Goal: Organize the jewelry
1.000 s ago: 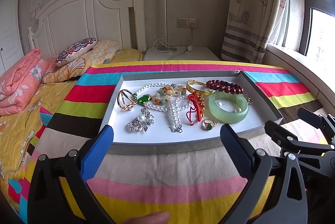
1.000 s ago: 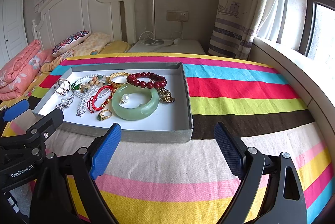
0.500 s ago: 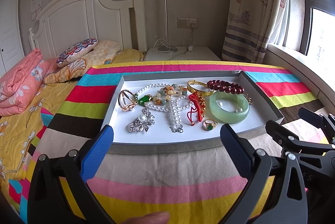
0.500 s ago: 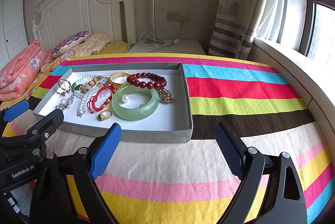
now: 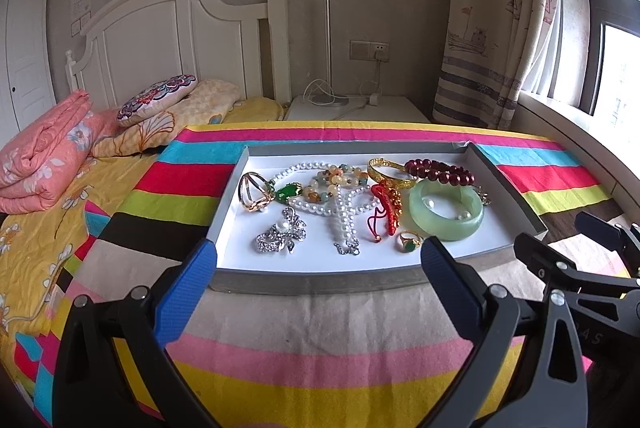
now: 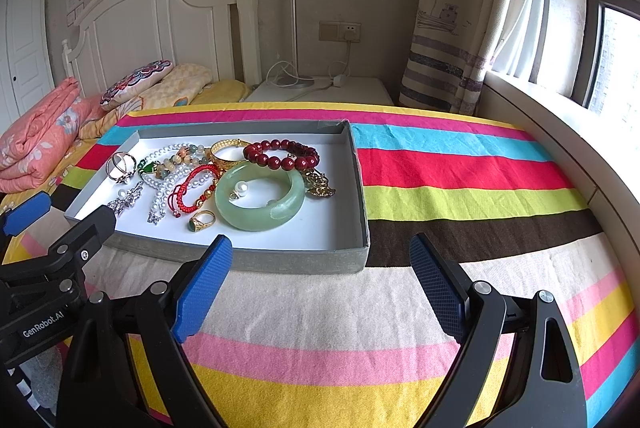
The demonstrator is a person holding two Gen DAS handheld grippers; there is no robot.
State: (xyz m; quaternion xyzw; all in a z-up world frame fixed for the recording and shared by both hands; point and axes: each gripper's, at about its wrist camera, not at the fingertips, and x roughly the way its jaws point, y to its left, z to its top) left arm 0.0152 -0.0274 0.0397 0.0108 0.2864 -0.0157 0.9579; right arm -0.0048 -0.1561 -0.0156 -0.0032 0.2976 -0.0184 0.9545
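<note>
All jewelry lies inside the grey tray (image 5: 320, 282) on the striped tabletop (image 5: 320, 340), toward its left edge. Left to right: gold ring cluster (image 5: 253, 191), silver brooch (image 5: 282, 231), pearl necklace (image 5: 345, 212), red cord bracelet (image 5: 386, 206), green-stone ring (image 5: 409, 242), jade bangle (image 5: 446, 214), dark red bead bracelet (image 5: 440, 172). Several pieces overlap. This arrangement fits either a gathered pile awaiting sorting or a completed collection. The left gripper (image 5: 318, 260) and the right gripper (image 6: 320, 260) are both spread wide, holding nothing, near the tray's front wall.
</note>
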